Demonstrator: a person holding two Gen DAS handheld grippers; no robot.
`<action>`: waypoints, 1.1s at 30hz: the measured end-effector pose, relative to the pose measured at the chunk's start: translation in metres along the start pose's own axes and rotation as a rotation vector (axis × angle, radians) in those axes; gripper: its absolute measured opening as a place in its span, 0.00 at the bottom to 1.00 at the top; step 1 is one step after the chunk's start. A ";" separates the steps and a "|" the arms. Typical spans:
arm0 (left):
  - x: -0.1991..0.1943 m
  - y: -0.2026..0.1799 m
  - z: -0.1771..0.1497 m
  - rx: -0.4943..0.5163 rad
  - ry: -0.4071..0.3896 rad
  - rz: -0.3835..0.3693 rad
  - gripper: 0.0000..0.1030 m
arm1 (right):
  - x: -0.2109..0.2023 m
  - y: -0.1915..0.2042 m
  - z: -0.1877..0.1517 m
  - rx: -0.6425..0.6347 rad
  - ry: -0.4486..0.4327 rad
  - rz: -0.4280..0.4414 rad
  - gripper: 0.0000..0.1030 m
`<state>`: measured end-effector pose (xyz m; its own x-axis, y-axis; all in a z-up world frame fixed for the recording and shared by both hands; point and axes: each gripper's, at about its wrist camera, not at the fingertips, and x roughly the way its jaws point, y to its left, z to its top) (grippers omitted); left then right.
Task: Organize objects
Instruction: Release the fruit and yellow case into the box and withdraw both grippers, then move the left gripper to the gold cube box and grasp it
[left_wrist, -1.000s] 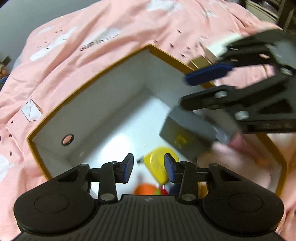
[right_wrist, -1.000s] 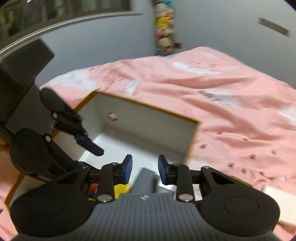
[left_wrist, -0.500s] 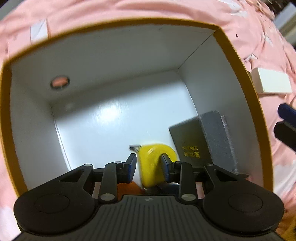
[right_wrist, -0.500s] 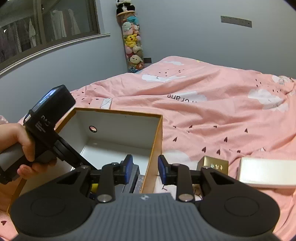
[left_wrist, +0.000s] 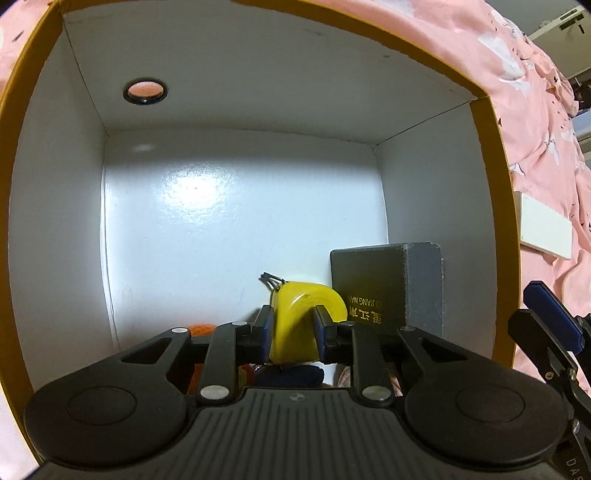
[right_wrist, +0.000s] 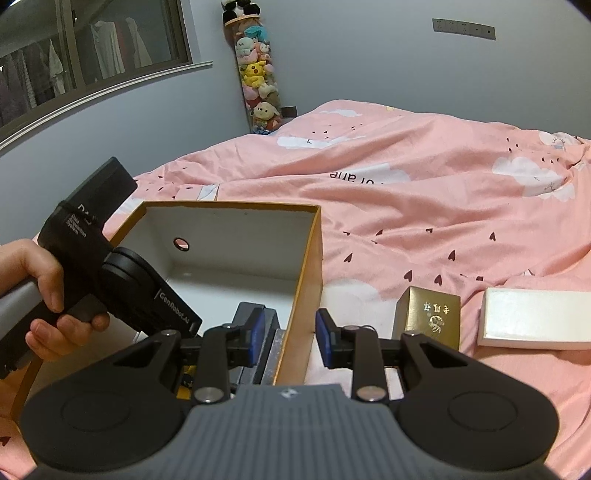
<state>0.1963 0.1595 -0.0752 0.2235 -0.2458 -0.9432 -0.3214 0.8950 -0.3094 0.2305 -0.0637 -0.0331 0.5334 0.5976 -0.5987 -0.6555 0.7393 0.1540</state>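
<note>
A white-lined box with an orange rim (left_wrist: 493, 206) lies open on the bed; it also shows in the right wrist view (right_wrist: 303, 280). Inside, my left gripper (left_wrist: 293, 328) has its pads on both sides of a yellow tape measure (left_wrist: 301, 314). A dark grey box with gold lettering (left_wrist: 391, 288) stands next to it against the right wall. My right gripper (right_wrist: 290, 339) is open and empty, straddling the box's right wall. Small orange and blue items lie partly hidden under my left gripper.
A gold box (right_wrist: 428, 317) and a flat white box (right_wrist: 532, 323) lie on the pink duvet (right_wrist: 406, 206) right of the open box. A round finger hole (left_wrist: 145, 90) is in the far wall. A grey wall and plush toys (right_wrist: 258, 81) stand beyond the bed.
My right gripper let go of the dark grey box inside the open box and drew back over the right wall. My left gripper went down into the box and closed around the yellow tape measure.
</note>
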 end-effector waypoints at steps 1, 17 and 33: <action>-0.002 -0.002 -0.002 0.011 -0.012 0.002 0.25 | -0.001 0.001 0.000 -0.003 -0.001 0.000 0.31; -0.090 -0.126 -0.039 0.499 -0.354 -0.011 0.27 | -0.053 -0.053 -0.016 0.048 -0.018 -0.127 0.32; 0.024 -0.208 0.020 0.387 -0.283 -0.013 0.59 | -0.065 -0.160 -0.063 0.293 -0.096 -0.274 0.42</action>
<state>0.2868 -0.0254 -0.0306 0.4844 -0.1948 -0.8529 0.0372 0.9786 -0.2024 0.2667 -0.2406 -0.0683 0.7236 0.3824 -0.5746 -0.3095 0.9239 0.2250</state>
